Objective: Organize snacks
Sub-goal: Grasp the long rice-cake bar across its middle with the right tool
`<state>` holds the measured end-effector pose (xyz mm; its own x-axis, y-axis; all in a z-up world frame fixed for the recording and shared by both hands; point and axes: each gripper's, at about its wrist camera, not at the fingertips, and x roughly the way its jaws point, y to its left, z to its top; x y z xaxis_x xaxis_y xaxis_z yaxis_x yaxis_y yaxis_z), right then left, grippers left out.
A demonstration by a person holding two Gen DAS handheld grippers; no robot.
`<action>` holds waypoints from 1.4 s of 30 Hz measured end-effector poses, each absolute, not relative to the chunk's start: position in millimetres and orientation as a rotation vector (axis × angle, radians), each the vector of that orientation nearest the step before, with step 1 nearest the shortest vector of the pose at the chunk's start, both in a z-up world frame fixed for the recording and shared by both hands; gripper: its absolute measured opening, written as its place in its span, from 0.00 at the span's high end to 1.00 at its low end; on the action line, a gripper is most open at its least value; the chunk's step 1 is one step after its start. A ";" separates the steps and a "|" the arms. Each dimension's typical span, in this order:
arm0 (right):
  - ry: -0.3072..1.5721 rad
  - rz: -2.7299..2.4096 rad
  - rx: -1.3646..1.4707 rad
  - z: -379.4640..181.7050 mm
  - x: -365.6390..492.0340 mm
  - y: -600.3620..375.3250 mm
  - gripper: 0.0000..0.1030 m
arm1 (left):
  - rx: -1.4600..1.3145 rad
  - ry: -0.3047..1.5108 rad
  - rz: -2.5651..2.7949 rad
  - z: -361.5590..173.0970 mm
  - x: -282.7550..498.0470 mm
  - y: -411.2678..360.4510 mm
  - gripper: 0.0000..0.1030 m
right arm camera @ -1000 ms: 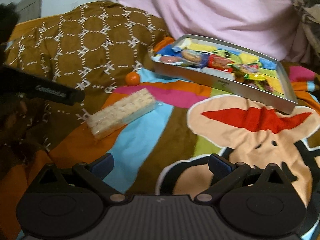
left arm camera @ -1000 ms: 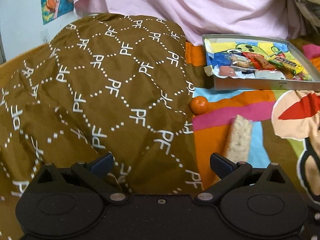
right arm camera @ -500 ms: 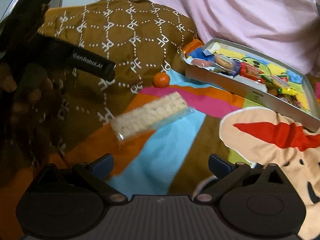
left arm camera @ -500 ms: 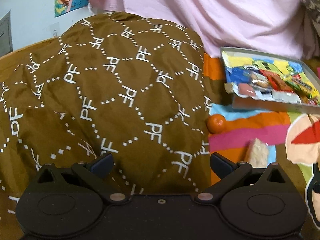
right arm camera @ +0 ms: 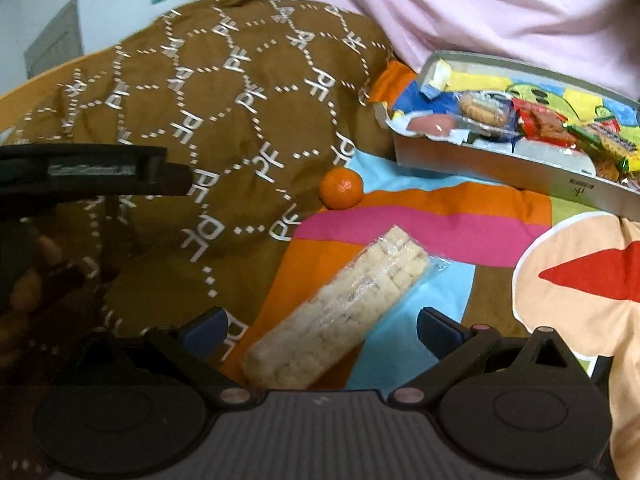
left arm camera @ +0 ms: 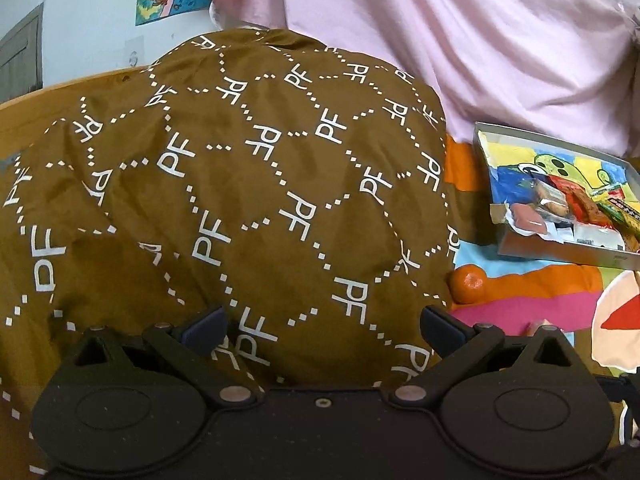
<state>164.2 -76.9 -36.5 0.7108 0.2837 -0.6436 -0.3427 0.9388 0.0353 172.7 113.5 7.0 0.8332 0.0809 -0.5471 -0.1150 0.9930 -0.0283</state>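
A clear-wrapped puffed rice bar (right arm camera: 340, 312) lies on the colourful bedsheet, its near end between the open jaws of my right gripper (right arm camera: 322, 326). A small orange (right arm camera: 341, 188) sits beyond it by the brown quilt and also shows in the left wrist view (left arm camera: 467, 284). A grey tray (right arm camera: 500, 168) at the right holds several wrapped snacks; it shows in the left wrist view too (left arm camera: 560, 250). My left gripper (left arm camera: 322, 328) is open and empty over the brown quilt (left arm camera: 240, 200). Its body (right arm camera: 92, 172) shows at the left of the right wrist view.
The bunched brown quilt (right arm camera: 220, 120) with white "PF" print fills the left side. A pink cloth (right arm camera: 440, 4) hangs behind the tray. A cartoon-print sheet (right arm camera: 440, 216) covers the bed.
My right gripper has moved left and forward, so the rice bar now lies between its jaws. My left gripper has swung left over the quilt; the bar has left its view.
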 end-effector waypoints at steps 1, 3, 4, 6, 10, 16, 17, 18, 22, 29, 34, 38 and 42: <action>0.707 0.329 -0.092 -38.8 166.3 -75.7 0.00 | -0.056 0.575 0.101 7.0 172.4 113.2 0.01; 0.729 0.296 -0.094 -44.3 171.4 -74.1 0.00 | -0.046 0.571 0.093 6.4 171.7 111.8 0.01; 0.741 0.281 -0.093 -47.0 173.8 -74.0 0.00 | -0.043 0.572 0.089 6.3 171.5 111.4 0.01; 0.759 0.260 -0.084 -51.0 175.8 -76.1 0.00 | -0.042 0.574 0.084 5.9 171.3 110.8 0.01; 0.769 0.259 -0.027 -51.0 175.8 -86.7 0.04 | -0.044 0.584 0.076 4.5 173.7 109.8 0.01; 0.769 0.300 -0.009 -47.3 172.5 -91.0 0.34 | -0.019 0.587 0.067 1.3 174.8 105.2 0.01; 0.771 0.314 -0.006 -46.5 171.3 -91.2 0.38 | -0.019 0.585 0.065 1.3 174.4 104.9 0.01; 0.774 0.322 0.000 -45.7 170.7 -91.3 0.40 | -0.020 0.583 0.063 1.2 174.2 104.6 0.01; 0.780 0.349 0.021 -43.4 169.2 -94.1 0.53 | -0.023 0.583 0.054 0.3 173.6 103.4 0.01; 0.731 0.341 -0.094 -34.6 156.9 -97.4 0.65 | -0.035 0.582 0.042 0.9 172.2 103.1 0.01; 0.679 0.314 -0.211 -27.8 142.2 -108.4 0.65 | -0.039 0.588 0.029 -0.5 171.8 101.0 0.01; 0.658 0.264 -0.256 -27.0 132.8 -127.4 0.65 | -0.039 0.590 0.002 -3.5 171.6 96.6 0.01; 0.634 0.210 -0.275 -30.4 128.6 -144.0 0.65 | -0.084 0.562 -0.041 -6.2 179.0 89.4 0.01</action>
